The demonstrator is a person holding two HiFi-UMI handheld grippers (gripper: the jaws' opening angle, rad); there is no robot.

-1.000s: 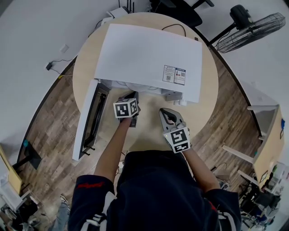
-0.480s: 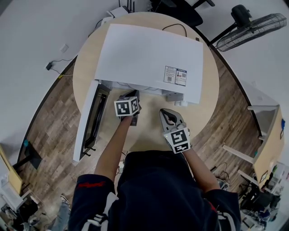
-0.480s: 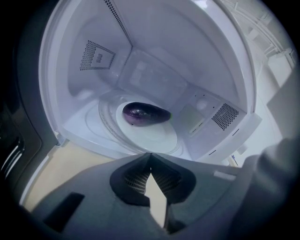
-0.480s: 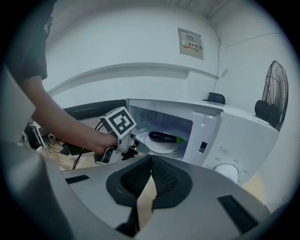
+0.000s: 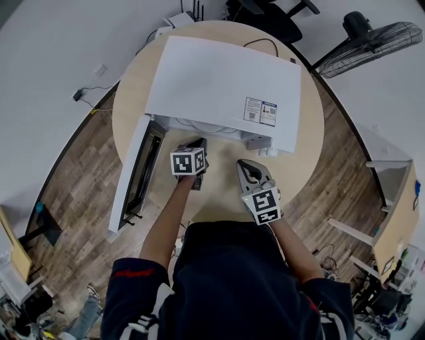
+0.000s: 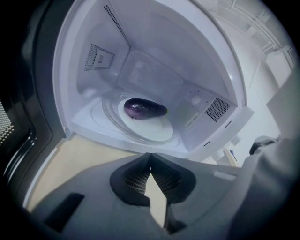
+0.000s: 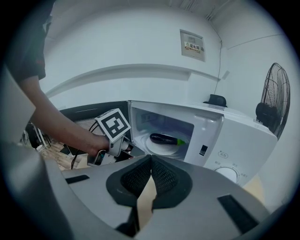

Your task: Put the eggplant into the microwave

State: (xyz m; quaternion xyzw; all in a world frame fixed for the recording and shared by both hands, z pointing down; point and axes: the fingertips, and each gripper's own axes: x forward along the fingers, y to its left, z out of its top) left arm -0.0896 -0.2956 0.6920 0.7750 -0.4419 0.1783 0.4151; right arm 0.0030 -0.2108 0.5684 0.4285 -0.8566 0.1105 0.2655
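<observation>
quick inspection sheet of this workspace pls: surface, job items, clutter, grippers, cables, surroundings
surface: round wooden table, bearing the microwave
job's things: white microwave, door swung open; eggplant lying on the turntable plate inside
clutter: small white box by the table's far edge
grippers: left gripper shut, empty, facing the open cavity; right gripper shut, empty
cables: one cable on the table behind the microwave; plug and cable on the floor
surroundings: wood floor, fan, black chair

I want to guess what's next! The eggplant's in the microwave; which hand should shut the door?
Probably the left. The left gripper is empty and nearest the door, which hangs open on that side; the right gripper sits farther over, toward the dial.
</observation>
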